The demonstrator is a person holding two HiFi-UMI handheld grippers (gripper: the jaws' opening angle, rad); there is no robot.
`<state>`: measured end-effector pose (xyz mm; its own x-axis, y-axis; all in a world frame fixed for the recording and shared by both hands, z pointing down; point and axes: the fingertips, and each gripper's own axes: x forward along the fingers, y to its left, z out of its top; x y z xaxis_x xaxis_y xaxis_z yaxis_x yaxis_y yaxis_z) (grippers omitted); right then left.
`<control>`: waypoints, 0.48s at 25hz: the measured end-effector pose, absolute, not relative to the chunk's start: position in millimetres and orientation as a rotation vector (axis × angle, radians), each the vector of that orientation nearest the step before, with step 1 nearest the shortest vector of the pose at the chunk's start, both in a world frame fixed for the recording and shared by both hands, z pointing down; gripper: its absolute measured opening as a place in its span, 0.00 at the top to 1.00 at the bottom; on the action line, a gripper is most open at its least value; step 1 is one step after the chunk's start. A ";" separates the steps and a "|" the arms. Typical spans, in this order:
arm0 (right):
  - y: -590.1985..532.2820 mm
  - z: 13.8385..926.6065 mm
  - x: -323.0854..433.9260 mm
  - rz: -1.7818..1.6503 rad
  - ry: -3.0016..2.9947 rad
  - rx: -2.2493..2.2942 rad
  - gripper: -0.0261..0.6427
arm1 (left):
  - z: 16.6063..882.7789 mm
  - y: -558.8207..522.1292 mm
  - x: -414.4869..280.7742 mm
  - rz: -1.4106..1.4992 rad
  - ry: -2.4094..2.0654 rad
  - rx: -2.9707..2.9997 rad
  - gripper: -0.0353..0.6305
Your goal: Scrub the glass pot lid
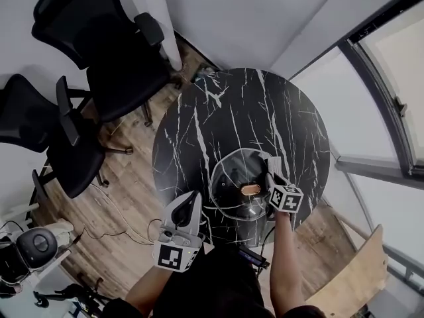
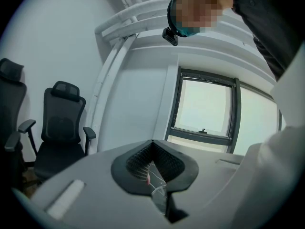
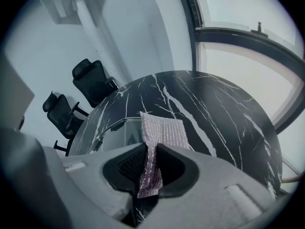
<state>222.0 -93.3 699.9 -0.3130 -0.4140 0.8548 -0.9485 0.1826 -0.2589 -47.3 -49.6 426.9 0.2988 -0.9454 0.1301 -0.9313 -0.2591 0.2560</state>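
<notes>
Round black marble surface [image 1: 218,111] with white veins; black office chairs [image 1: 106,52] beyond. Clear glass pot lid [image 1: 228,177] lies flat on it, brown knob [image 1: 250,189] up. Right claw [image 3: 151,159] is clamped on a silvery-pink mesh scrubbing cloth [image 3: 161,128] at the lid's right rim. Left claw [image 2: 153,149] is closed, empty, off the lid. Lid judged rigid, slick, breakable; steady it by the knob. No containers seen.

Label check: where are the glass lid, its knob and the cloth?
glass lid [image 1: 228,177], head view, glass left of knob.
knob [image 1: 250,189], head view, brown top.
cloth [image 3: 162,128], right gripper view, flat part beyond jaws.
</notes>
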 end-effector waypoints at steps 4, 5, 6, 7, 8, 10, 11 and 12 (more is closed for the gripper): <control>-100.3 701.2 211.5 1.091 -1.822 1.243 0.86 | 432.6 -50.5 -60.4 -0.076 -1.715 2.262 0.94; -101.8 700.9 208.7 1.093 -1.822 1.232 0.86 | 434.2 -50.6 -63.1 -0.071 -1.715 2.256 0.94; -103.0 700.6 205.6 1.096 -1.823 1.220 0.86 | 435.1 -50.9 -65.8 -0.072 -1.718 2.251 0.94; -103.9 700.3 202.3 1.098 -1.825 1.207 0.86 | 435.5 -51.3 -68.8 -0.076 -1.723 2.249 0.94; -104.6 700.3 198.3 1.099 -1.830 1.190 0.86 | 435.7 -51.8 -71.9 -0.083 -1.729 2.246 0.94; -105.3 699.7 187.8 1.101 -1.849 1.146 0.86 | 436.7 -52.6 -78.0 -0.092 -1.735 2.235 0.94; -105.5 699.2 182.4 1.097 -1.859 1.124 0.86 | 437.6 -52.6 -80.7 -0.091 -1.734 2.228 0.94; -105.9 698.7 177.8 1.089 -1.866 1.104 0.86 | 438.5 -52.7 -83.3 -0.091 -1.732 2.221 0.94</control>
<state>177.8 -105.9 698.7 -0.3912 -0.3197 0.8630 -0.9086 0.2830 -0.3071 -83.3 -52.7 438.5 0.2624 -0.9539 0.1459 -0.9334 -0.2125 0.2893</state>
